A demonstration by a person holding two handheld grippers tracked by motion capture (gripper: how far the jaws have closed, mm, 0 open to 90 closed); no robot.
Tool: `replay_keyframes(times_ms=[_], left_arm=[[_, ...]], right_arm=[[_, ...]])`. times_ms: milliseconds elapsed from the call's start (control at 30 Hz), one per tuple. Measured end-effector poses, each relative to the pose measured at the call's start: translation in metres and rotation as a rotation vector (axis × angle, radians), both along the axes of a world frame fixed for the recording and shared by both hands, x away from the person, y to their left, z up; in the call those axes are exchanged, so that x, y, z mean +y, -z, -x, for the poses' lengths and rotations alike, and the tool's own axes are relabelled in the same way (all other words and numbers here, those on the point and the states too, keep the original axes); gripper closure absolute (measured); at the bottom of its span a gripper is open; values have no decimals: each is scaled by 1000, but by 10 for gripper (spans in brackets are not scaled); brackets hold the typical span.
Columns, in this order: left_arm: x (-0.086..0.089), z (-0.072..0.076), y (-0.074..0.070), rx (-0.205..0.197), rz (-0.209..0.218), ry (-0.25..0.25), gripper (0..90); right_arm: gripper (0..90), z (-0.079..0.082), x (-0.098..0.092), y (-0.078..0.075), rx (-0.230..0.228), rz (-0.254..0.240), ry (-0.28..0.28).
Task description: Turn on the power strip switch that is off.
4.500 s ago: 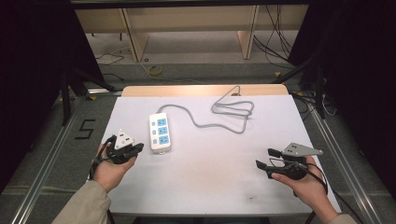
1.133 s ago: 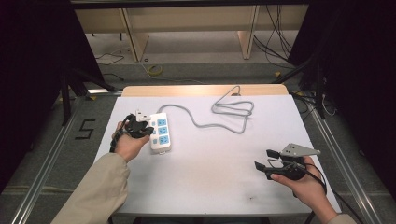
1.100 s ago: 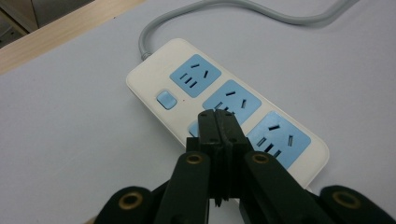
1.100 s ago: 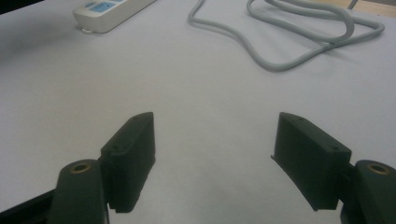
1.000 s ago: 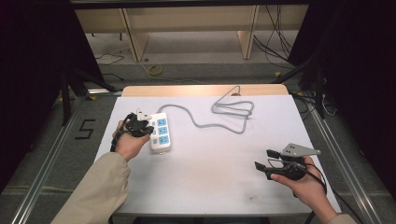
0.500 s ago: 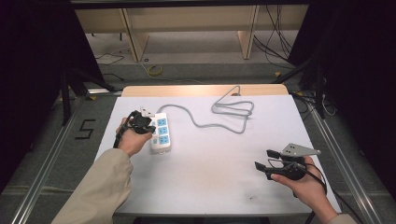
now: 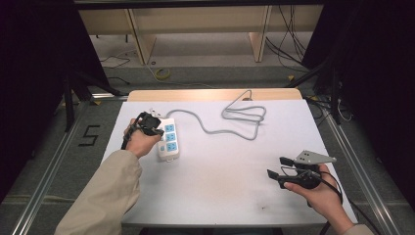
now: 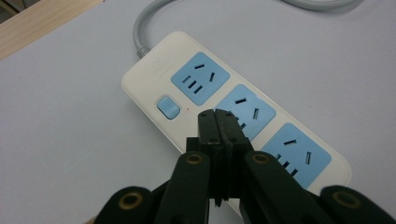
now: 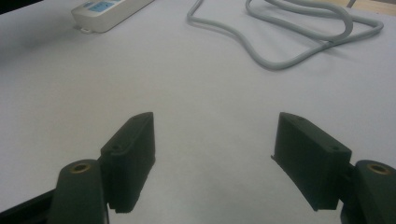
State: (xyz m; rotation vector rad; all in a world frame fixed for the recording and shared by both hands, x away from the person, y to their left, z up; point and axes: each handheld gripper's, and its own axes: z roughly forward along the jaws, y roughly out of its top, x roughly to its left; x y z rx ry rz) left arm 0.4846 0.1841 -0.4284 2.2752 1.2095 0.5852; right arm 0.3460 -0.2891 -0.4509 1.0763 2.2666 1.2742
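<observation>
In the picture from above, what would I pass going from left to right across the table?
The left black two-jaw gripper in the person's left hand → the white power strip with three blue sockets → the looped grey cable → the right black gripper, held low over the white table.

left tongs (image 7: 157,126): way up the table now, off the near-left spot they sat in a few seconds back, parked right at the power strip (image 7: 168,142)
left arm: sleeve (image 7: 105,196) stretches much farther over the table (image 7: 220,196) than before
last second: tongs creep a touch closer to the strip's far end
</observation>
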Motion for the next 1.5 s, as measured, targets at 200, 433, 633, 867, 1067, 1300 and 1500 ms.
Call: replay_keyframes(times_ms=[200,433,633,867,1067,1300,1500], left_arm=[[-1,-4,-2,13,-7,1,900],[-3,-9,-3,30,-16,-3,900],[-3,-13,-1,52,-32,-3,900],[-4,-17,4,83,-42,-3,900],[-5,-18,6,97,-44,-3,900],[-4,-19,8,114,-50,-1,900],[-5,-21,10,129,-43,-4,900]], right_arm=[[296,0,0,0,3,0,2],[296,0,0,0,3,0,3],[296,0,0,1,4,-1,2],[296,0,0,1,6,0,3],[296,0,0,1,6,-1,1],[296,0,0,1,6,1,-2],[296,0,1,0,7,-1,-3]])
